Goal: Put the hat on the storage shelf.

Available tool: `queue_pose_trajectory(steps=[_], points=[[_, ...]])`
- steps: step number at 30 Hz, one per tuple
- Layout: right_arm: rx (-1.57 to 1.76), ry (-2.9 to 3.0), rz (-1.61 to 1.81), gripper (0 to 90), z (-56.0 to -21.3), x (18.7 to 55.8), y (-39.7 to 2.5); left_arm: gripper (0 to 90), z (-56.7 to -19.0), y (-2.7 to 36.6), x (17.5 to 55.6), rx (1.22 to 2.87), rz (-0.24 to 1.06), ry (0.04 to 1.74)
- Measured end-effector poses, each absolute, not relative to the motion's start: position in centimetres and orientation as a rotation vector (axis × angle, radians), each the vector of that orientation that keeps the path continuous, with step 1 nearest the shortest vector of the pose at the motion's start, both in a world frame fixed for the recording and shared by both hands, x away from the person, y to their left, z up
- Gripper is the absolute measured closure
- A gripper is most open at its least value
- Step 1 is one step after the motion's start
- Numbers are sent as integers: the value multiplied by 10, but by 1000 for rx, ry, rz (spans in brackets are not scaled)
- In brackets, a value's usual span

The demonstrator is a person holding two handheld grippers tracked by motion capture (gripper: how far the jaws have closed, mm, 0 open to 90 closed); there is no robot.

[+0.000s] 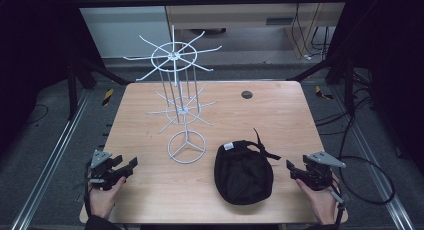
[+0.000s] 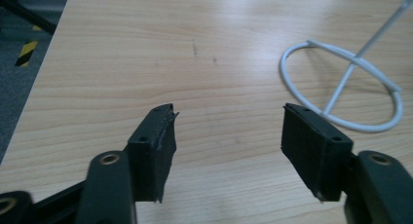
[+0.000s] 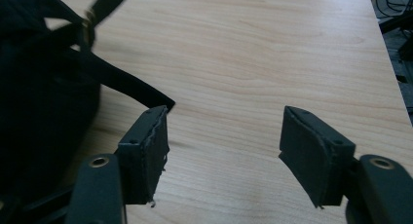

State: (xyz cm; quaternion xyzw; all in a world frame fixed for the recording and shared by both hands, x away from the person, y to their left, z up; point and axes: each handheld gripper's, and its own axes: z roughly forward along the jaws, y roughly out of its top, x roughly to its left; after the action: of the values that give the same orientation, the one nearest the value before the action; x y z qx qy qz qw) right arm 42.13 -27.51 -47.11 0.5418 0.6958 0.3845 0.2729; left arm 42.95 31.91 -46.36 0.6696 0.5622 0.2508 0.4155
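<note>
The soft black fabric bag (image 1: pixel 243 172) with its dark webbing strap (image 1: pixel 263 146) lies flat on the pale wood-grain table (image 1: pixel 280 110), just right of and slightly nearer than the round base ring of the white wire hook stand (image 1: pixel 186 146), and neither tool has hold of it yet. The right gripper (image 1: pixel 291 169) rests on the table just to the right of the bag, its jaws spread wide with nothing between them; in the right gripper view the strap's loose end lies just beyond the left jaw. The left gripper (image 1: pixel 131 164) sits well to the left of the bag, on the far side of the stand's base, jaws likewise parted and empty. The likely step is taking the strap to hang the bag on a hook — best done by closing on the flat webbing near its looped part, not on the slack cloth body. The left tool could steady the light stand — it may tip.
</note>
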Motion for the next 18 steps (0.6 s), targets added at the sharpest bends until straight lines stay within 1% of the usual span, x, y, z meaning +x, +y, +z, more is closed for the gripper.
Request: queue_pose_trajectory(steps=[1,4,5,6,7,12,18], points=[[1437,1869,1078,398,-464,416,-275,419,-462,315,428,1688,627,1398],[1422,1879,1117,423,-456,412,-272,440,-460,305,424,1694,615,1370],[1413,1888,1127,444,-454,410,-270,452,-459,301,423,1703,611,1356],[1388,1915,1152,488,-448,406,-265,481,-458,298,421,1711,612,1345],[1388,1915,1152,488,-448,406,-265,481,-458,294,419,1718,610,1334],[1326,1986,1176,544,-436,401,-252,530,-454,278,413,1749,587,1275],[1260,2045,1220,558,-423,396,-237,556,-453,257,409,1787,558,1225]])
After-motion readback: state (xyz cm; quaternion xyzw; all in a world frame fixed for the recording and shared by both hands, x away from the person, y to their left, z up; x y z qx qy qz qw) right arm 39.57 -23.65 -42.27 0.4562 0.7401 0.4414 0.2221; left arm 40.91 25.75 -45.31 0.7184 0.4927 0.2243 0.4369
